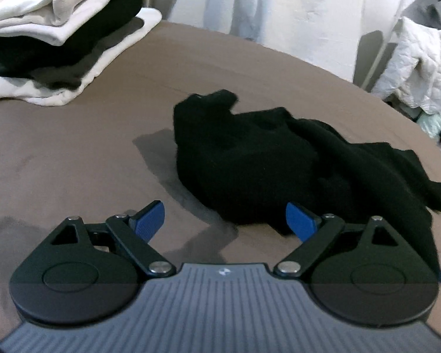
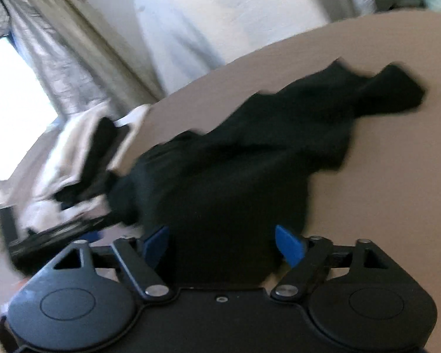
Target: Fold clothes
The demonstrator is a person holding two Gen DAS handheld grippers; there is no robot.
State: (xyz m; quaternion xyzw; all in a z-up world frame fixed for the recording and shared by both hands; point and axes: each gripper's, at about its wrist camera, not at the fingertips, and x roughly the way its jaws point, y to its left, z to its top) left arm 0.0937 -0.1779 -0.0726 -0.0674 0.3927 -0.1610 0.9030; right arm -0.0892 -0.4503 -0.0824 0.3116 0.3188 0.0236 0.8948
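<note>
While both grippers' jaws gape apart, a black garment (image 1: 267, 161) sprawls on the brown table (image 1: 73, 147) near white curtains (image 1: 279, 3).

The left gripper (image 1: 225, 223) hung low with its jaws spread wide, blue pads (image 1: 150, 220) angled outward and nothing between them. Its right pad sat at the near edge of dark cloth. The right gripper (image 2: 223, 244) was tilted, its jaws likewise wide apart, blue fingertips (image 2: 289, 245) flanking the cloth's near end without closing on it.
</note>
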